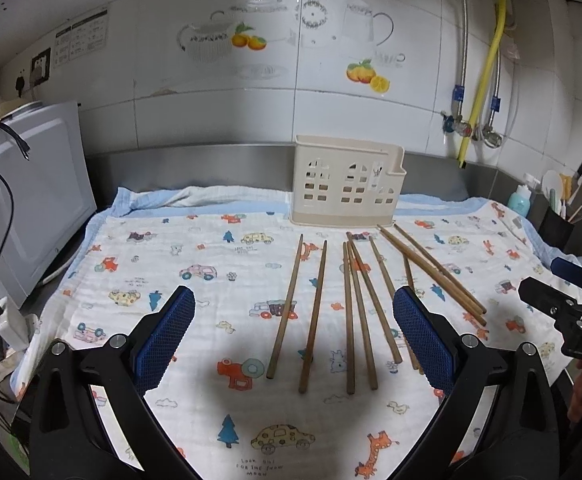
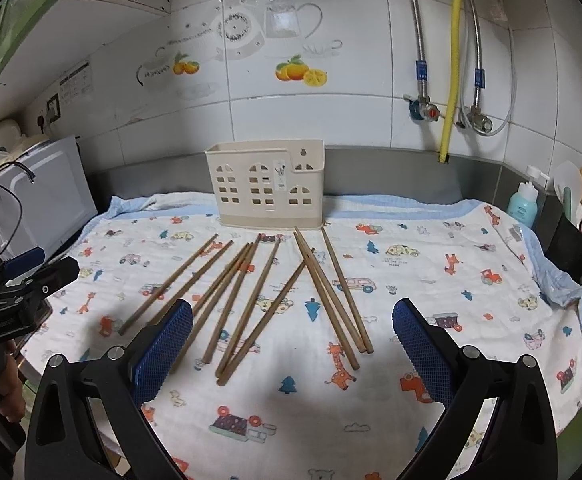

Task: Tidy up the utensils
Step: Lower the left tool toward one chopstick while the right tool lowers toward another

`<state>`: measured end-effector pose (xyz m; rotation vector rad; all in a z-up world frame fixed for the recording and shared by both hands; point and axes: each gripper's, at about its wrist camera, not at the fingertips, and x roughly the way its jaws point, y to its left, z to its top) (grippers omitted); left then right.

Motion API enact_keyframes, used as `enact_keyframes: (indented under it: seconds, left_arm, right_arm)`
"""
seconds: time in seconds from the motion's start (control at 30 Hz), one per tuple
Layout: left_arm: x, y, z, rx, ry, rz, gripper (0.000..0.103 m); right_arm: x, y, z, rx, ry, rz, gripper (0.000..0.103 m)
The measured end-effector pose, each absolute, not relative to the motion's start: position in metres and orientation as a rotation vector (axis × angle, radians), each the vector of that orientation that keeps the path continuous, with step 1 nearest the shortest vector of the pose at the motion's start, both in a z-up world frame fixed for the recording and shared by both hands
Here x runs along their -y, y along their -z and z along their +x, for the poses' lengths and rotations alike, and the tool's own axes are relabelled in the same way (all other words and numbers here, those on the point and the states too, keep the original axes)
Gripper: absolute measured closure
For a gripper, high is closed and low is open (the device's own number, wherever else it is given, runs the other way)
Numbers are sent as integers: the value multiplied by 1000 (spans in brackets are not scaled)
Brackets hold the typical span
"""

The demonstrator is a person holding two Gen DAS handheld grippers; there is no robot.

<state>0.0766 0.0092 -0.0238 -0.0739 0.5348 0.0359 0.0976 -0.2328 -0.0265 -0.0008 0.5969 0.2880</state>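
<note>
- The left gripper [image 1: 294,334] is held wide open above the near part of the cloth, with nothing between its blue pads [image 1: 165,338]; it is not touching anything.
- The right gripper [image 2: 293,344] is likewise spread wide and empty, its blue pads [image 2: 425,350] hanging over the near ends of the chopsticks.
- In the left wrist view the right gripper is seen at the right edge of the bench; in the right wrist view the left gripper is seen at the left edge, gripped by a hand [image 2: 9,392].
- The bench is covered by a white cloth [image 1: 195,412] printed with cars, trees and giraffes, edged in pale blue.
- Wooden chopsticks [image 1: 315,316] are laid flat on the middle of the cloth, pointing roughly from the near edge toward the far edge.
- Two sticks at the left lie apart and nearly parallel; the middle ones are crossed or touching near their far ends; a group at the right is angled and laid close together.
- A cream holder [image 1: 347,184] with window-shaped cut-outs is stood upright at the far edge of the cloth, just beyond the far tips of the chopsticks. Its inside cannot be seen.
- A white appliance [image 1: 31,196] is placed at the far left corner, with black cables in front of it.
- A blue bottle [image 2: 525,200] and a dark tub [image 2: 571,240] of tools are stood at the far right corner.
- A tiled wall [image 1: 371,112] with fruit stickers and a yellow hose [image 1: 487,64] is seen behind.
</note>
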Motion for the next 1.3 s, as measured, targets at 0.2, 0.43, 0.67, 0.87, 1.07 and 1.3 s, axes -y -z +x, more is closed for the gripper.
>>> enact_keyframes:
  seconds: [0.2, 0.43, 0.67, 0.87, 1.07, 1.3]
  left_arm:
    - [-13, 35, 93, -566, -38, -82, 5]
    - [-19, 53, 111, -610, -43, -83, 5]
    - [-27, 71, 127, -655, -48, -89, 6]
    - [-30, 81, 139, -692, -38, -84, 7]
    - [-34, 88, 149, -726, -10, -89, 17]
    - [-33, 97, 160, -768, 18, -91, 29]
  right_arm:
    - [236, 37, 114, -622, -283, 0, 6]
    - [239, 52, 135, -658, -275, -4, 6]
    - [246, 65, 152, -691, -262, -6, 7]
    - [253, 75, 167, -723, -251, -13, 8]
    - [262, 89, 183, -774, -250, -34, 28]
    - [274, 101, 198, -823, -271, -7, 42]
